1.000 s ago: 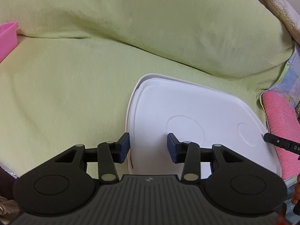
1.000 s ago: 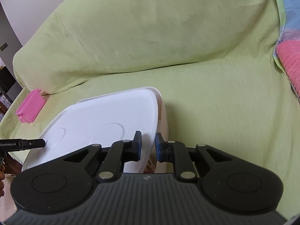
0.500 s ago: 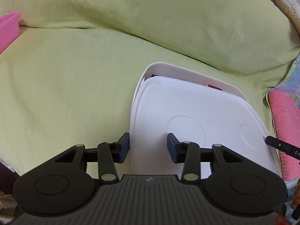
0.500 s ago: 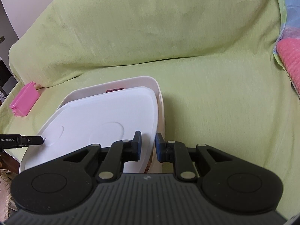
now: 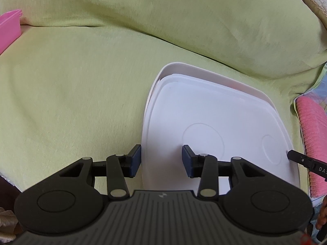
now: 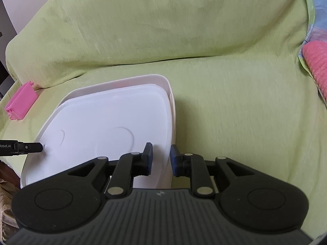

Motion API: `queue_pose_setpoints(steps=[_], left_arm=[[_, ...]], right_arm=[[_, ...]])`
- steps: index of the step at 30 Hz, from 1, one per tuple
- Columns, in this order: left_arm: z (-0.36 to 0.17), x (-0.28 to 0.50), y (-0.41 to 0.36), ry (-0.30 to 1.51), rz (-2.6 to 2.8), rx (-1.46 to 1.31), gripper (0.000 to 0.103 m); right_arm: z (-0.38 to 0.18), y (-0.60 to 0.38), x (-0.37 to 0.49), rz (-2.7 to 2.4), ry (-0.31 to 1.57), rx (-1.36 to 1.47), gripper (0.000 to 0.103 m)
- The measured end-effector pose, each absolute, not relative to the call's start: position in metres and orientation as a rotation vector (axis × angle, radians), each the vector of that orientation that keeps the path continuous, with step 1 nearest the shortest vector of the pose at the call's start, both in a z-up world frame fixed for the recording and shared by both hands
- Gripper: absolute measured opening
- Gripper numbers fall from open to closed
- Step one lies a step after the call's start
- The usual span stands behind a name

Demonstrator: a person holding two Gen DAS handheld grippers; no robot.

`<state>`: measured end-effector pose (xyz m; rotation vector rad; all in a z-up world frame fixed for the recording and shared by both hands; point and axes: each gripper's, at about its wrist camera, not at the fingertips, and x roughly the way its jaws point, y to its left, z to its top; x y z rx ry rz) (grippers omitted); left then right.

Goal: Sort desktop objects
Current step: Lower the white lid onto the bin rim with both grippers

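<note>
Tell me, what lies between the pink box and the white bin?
Only bare green cover; the right wrist view shows the pink box apart from the white bin, nothing between them.

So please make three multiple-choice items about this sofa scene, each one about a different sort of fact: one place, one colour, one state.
1. Where does the small pink plastic box lie, seen from the right wrist camera?
A. inside the white bin
B. on the green sofa cover, left of the bin
C. between the gripper's fingers

2. What colour is the flat plastic lid on the rectangular bin?
A. white
B. pink
C. green

3. How does the left gripper stand?
A. shut on the lid
B. fingers apart, astride the lid's left edge
C. shut on nothing

Answers:
1 B, the box rests on the green cloth near the backrest, apart from the bin.
2 A, the lid is white like the bin.
3 B, one finger is outside the edge and one above the lid, with a wide gap.
</note>
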<state>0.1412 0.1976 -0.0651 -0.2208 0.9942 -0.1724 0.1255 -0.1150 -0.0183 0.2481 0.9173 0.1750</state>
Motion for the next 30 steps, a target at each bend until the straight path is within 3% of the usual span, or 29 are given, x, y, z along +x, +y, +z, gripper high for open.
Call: queue_pose_setpoints(steps=[9,14,16,20,22,30], left_arm=[[-0.066,0.143,0.196,0.992,-0.169,-0.228,0.048],[-0.063,0.14,0.198,0.981,-0.166,-0.247,0.05],[-0.06,0.138,0.201,0.969,-0.159,-0.248,0.05],[-0.048,0.129,0.202,0.941,-0.163,-0.229,0.052],[-0.043,0.119,0.201,0.933,-0.172,-0.206,0.055],[-0.039,0.081,0.198,0.965,-0.166,-0.144,0.056]], right_arm=[[-0.022,-0.107,0.131,0.176,0.908,0.193,0.025],[-0.021,-0.107,0.131,0.178,0.905,0.186,0.046],[-0.018,-0.11,0.131,0.173,0.9,0.185,0.06],[-0.01,-0.118,0.128,0.182,0.899,0.193,0.073],[-0.008,-0.121,0.123,0.192,0.911,0.199,0.087],[-0.005,-0.13,0.096,0.24,0.966,0.246,0.087]])
